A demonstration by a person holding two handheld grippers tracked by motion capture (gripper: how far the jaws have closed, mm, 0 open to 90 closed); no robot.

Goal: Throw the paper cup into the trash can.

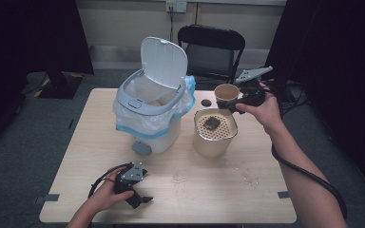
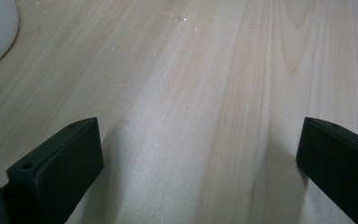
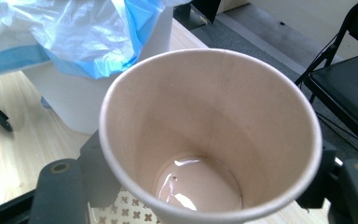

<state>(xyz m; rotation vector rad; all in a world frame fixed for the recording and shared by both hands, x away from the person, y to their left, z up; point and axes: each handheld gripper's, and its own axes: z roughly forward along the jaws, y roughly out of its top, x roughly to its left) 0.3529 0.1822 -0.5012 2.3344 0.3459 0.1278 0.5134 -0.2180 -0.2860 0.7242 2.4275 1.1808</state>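
Paper cup [image 1: 226, 94], clamped in the right gripper [image 1: 235, 105], hovers just above the perforated strainer pot [image 1: 214, 133]; left gripper [image 1: 140, 197] gapes wide, well apart.

You were working in what looked like a lab or recording room, not a home. A bare wooden table [image 1: 76, 156] stood on grey carpet [image 1: 24, 142], black curtains [image 1: 24, 33] hung at both sides, and a folding chair [image 1: 211, 47] stood by a plain wall with a socket [image 1: 176, 5].

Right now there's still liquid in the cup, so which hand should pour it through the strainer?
Right: the right gripper already grips the paper cup just above the strainer bucket. The left gripper rests open, far away.
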